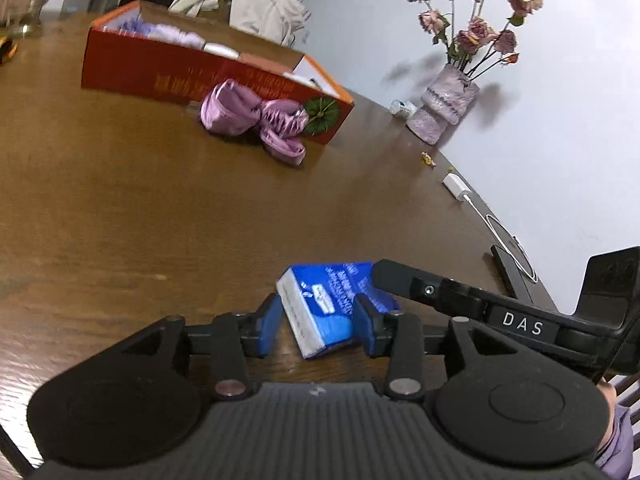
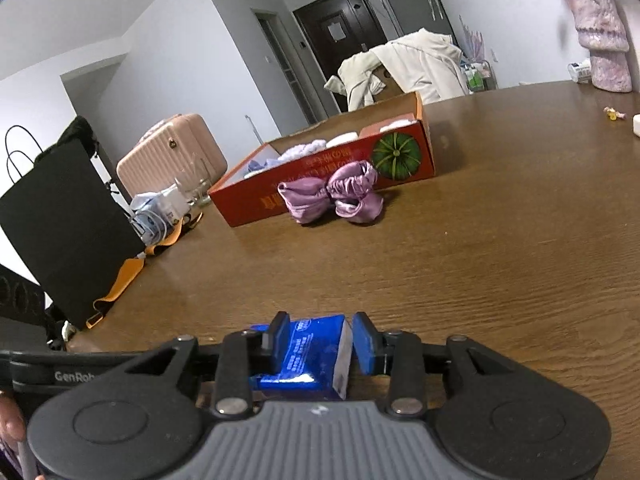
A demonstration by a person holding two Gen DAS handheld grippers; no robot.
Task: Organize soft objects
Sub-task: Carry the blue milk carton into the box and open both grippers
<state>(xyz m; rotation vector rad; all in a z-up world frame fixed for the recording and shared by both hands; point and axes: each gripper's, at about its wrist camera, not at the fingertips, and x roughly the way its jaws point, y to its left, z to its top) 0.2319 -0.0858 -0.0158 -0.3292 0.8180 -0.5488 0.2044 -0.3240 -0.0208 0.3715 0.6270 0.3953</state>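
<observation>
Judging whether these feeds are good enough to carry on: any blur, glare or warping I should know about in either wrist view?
Left wrist: motion smear on the red box lettering, and fisheye bends the table edge; the blue tissue pack is readable. Right wrist: sharper overall, a small glare streak on the pack's wrapper, the lilac bow crisp, walls curved by the lens.

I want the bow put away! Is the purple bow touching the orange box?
Cannot tell. In the right wrist view the bow overlaps the box front, and so it does in the left wrist view; neither shows a clear gap or contact.
</observation>
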